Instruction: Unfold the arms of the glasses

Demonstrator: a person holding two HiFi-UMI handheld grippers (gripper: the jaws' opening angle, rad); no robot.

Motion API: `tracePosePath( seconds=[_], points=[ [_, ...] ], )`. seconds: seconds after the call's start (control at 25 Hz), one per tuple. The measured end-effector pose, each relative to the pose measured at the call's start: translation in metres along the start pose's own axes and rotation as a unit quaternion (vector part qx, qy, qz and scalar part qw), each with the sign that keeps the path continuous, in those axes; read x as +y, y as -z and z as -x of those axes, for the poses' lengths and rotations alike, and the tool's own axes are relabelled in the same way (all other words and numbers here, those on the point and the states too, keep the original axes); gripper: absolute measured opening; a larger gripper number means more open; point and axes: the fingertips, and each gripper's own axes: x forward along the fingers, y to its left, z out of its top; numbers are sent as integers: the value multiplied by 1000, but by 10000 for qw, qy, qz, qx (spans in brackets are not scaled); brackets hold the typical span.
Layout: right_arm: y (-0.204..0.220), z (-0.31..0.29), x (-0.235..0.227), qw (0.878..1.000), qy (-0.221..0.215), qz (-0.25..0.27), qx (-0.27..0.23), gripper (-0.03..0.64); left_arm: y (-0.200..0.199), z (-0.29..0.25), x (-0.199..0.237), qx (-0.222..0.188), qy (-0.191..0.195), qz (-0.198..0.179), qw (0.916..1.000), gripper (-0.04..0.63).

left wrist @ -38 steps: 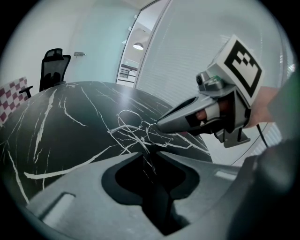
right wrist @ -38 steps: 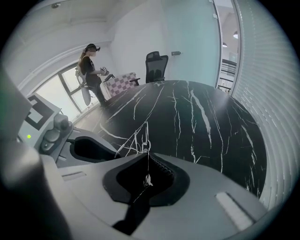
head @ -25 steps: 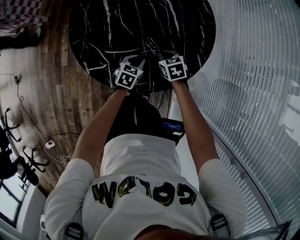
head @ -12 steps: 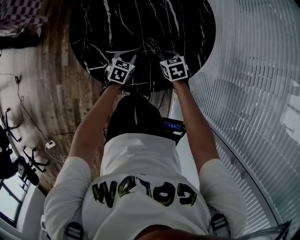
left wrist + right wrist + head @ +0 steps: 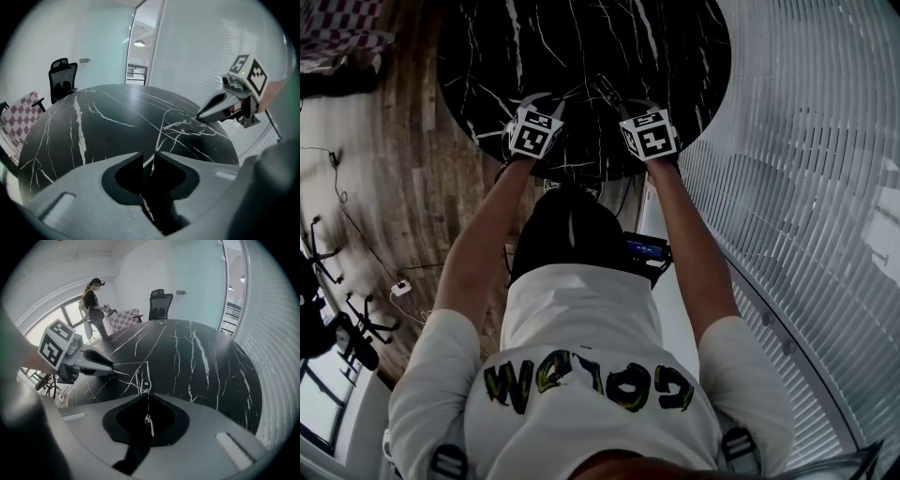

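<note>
Black marble, white-veined: a round tabletop [image 5: 581, 37], with both hand-held tools over its near edge. Right gripper [image 5: 146, 394]: clenched, tips closed on the thin wire-framed glasses [image 5: 146, 383], visible only as a pale strand pinched between them, just above the table's near side. Left gripper [image 5: 150, 158]: jaws drawn almost together, a slim pale line in the slit, apparently the tip of the slender wire arm [image 5: 131, 363] running straight from its nose across to the right tool.

Shifted leftward over the last second, away from its partner — partner unmoved, marker cubes now plainly farther apart in the head view. Read as that arm being swung out from the frame, likely a good way open already.

Hard to tell wire from marble veining, so state of the second arm unreadable. Probably next — release, then the same pull on the other side.
</note>
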Motion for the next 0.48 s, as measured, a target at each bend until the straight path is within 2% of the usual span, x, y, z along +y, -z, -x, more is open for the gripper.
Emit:
tracePosePath(
  seconds=[0.16, 0.36, 0.48],
  points=[
    [1, -1, 0, 10000, 23, -13, -7, 5, -1, -1, -2, -18, 30, -127, 9999, 81],
    [-1, -3, 1, 10000, 68, -65, -9, 6, -11, 5, -17, -297, 220, -509, 9980, 131],
    [-2, -2, 3, 9999, 88, -80, -25, 5, -22, 11, -28, -448, 241, -765, 9958, 135]
  ],
)
